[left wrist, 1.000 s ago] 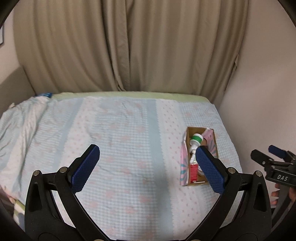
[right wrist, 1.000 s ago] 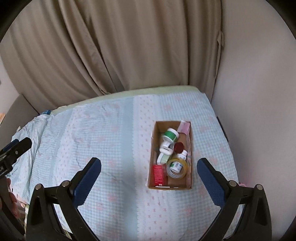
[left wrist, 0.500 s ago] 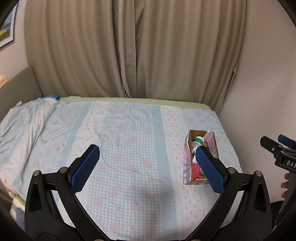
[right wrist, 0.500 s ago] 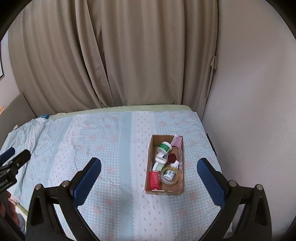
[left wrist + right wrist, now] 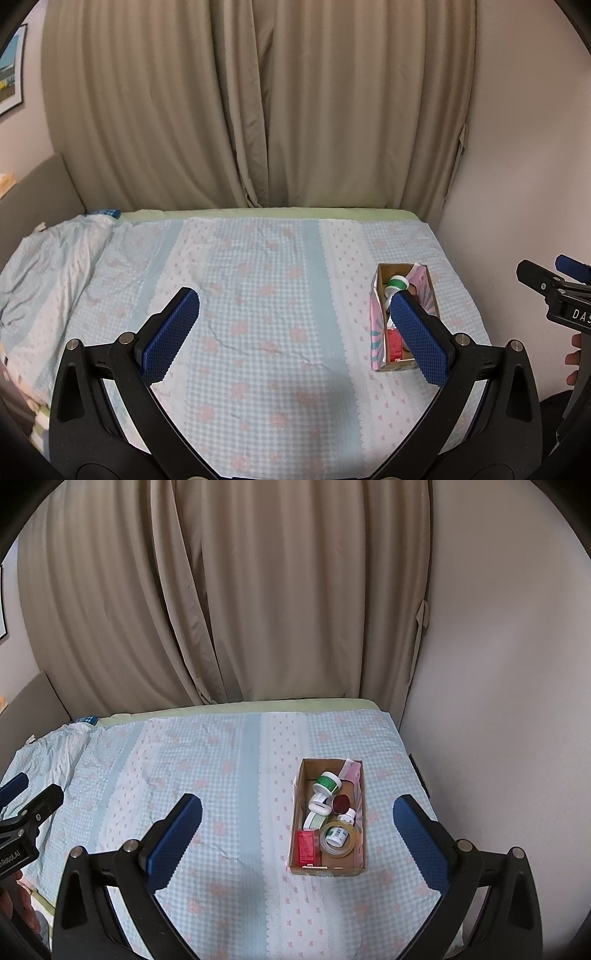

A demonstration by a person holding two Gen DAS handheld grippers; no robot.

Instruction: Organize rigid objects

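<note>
Near the bed's right edge, on a soft checked floral cover, sat an oblong cardboard box, long axis running toward the curtained far edge. Inside: a green-lidded white jar, glossy tape roll, flat red carton, round dark-red cap. Left hand-held gripper and right hand-held gripper hung released, ridged blue pads spread, gripping nothing.
</note>
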